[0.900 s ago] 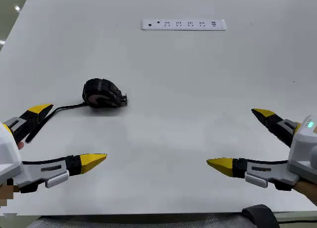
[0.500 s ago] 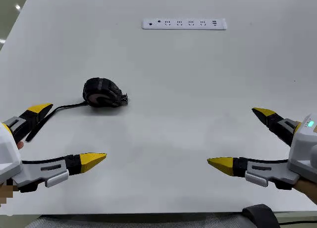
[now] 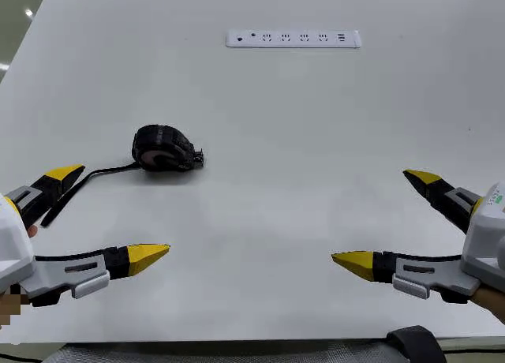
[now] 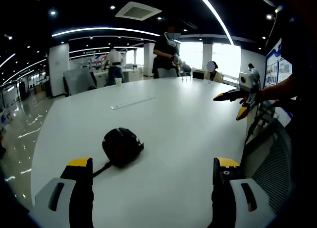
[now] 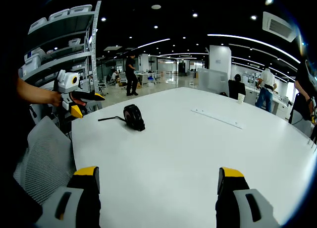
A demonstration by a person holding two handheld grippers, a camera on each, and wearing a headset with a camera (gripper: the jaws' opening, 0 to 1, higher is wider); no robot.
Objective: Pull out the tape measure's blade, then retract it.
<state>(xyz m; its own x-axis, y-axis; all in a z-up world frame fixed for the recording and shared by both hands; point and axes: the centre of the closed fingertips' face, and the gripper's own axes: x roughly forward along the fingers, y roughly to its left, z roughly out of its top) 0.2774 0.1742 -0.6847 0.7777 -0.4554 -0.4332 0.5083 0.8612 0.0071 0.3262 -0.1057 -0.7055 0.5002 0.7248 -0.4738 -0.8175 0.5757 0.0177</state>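
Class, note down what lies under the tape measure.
The tape measure rests on the white table, its black strap trailing beside it. Its case covers the patch directly beneath, so nothing there can be checked.

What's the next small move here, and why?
Probably ease the open left claw forward to the tape measure and grip its case: it lies untouched on the table nearer that side, blade not yet out, and the right claw is open and farther off.
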